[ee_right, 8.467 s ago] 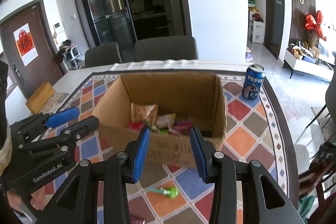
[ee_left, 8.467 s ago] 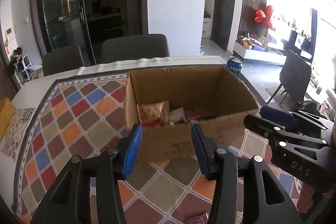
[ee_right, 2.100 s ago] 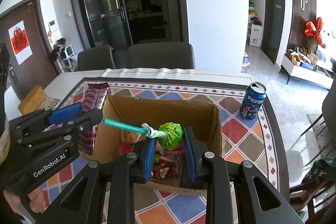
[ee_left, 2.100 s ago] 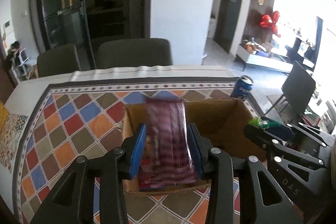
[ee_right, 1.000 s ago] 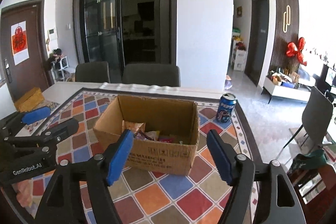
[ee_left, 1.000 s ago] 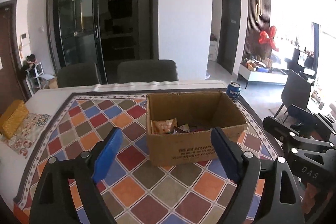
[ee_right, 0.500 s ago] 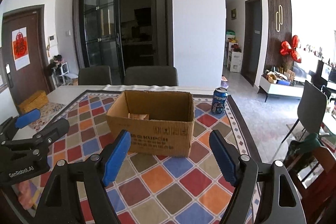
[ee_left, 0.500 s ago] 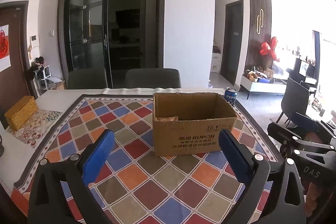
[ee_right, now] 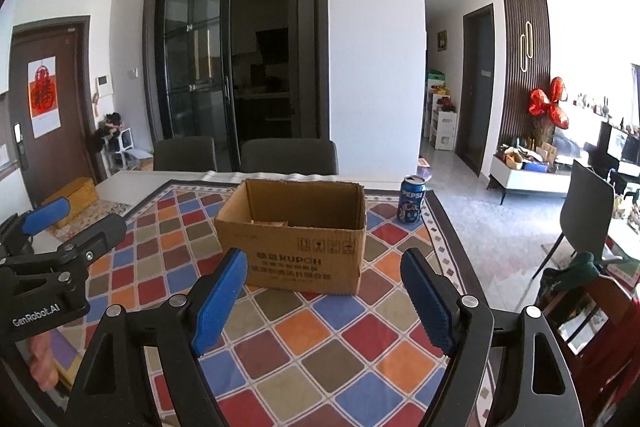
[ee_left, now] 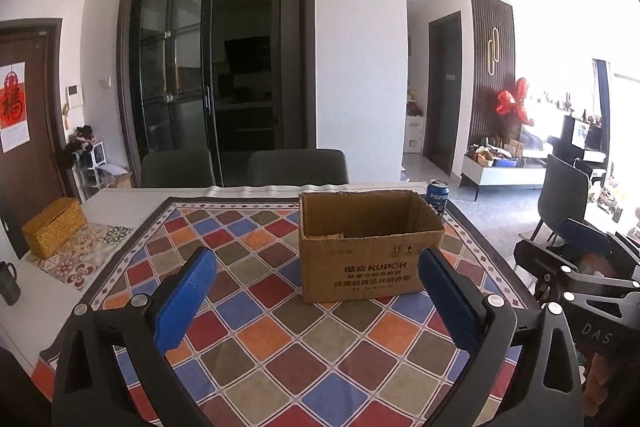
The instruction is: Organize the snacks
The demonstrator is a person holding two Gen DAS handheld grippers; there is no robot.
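Observation:
An open brown cardboard box (ee_left: 368, 267) (ee_right: 300, 255) stands on the diamond-patterned tablecloth (ee_left: 260, 327). Only a sliver of a snack packet (ee_right: 272, 223) shows over its near wall; the rest of its contents are hidden. My left gripper (ee_left: 316, 259) hangs well back from the box, jaws wide open and empty. My right gripper (ee_right: 323, 257) is also open and empty, a similar distance from the box. Each gripper shows at the edge of the other's view, the right gripper (ee_left: 576, 267) beside the left gripper (ee_right: 60, 239).
A blue Pepsi can (ee_right: 412, 205) stands behind the box's right corner. A yellow box (ee_left: 54, 231) and a dark mug (ee_left: 9, 283) sit at the table's left side. Two grey chairs (ee_left: 296, 167) line the far edge, another chair (ee_right: 588, 215) stands right.
Both grippers have drawn back from the box, so it looks smaller and its contents drop out of sight. The left jaws have spread wider. Nothing is between either pair.

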